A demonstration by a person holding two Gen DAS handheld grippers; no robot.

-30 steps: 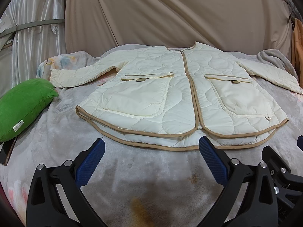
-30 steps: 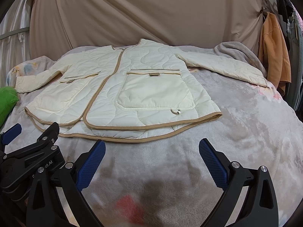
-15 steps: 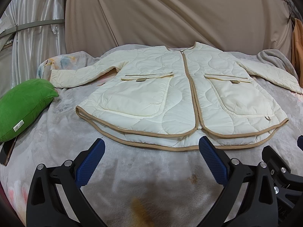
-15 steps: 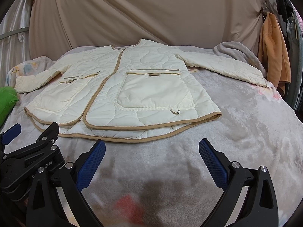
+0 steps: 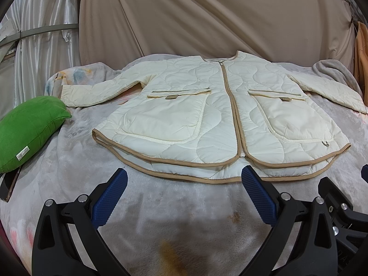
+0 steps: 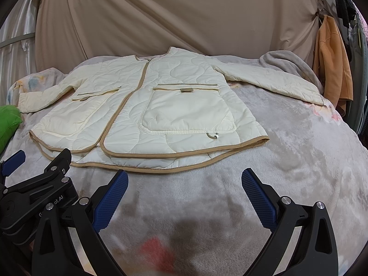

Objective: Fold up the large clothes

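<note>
A cream quilted jacket (image 5: pixel 220 115) with tan trim is lying flat and zipped, front up, on a grey plush blanket (image 5: pixel 161 207), both sleeves spreading out to the sides. The left gripper (image 5: pixel 184 184) and the right gripper (image 6: pixel 184 184) are both hovering released, jaws wide apart and empty, just short of the jacket's hem. A green pillow (image 5: pixel 27 131) is resting near the left sleeve.

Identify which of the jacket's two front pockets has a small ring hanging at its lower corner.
The pocket on the right gripper's side: the ring hangs at its lower corner. The other pocket has none.
</note>
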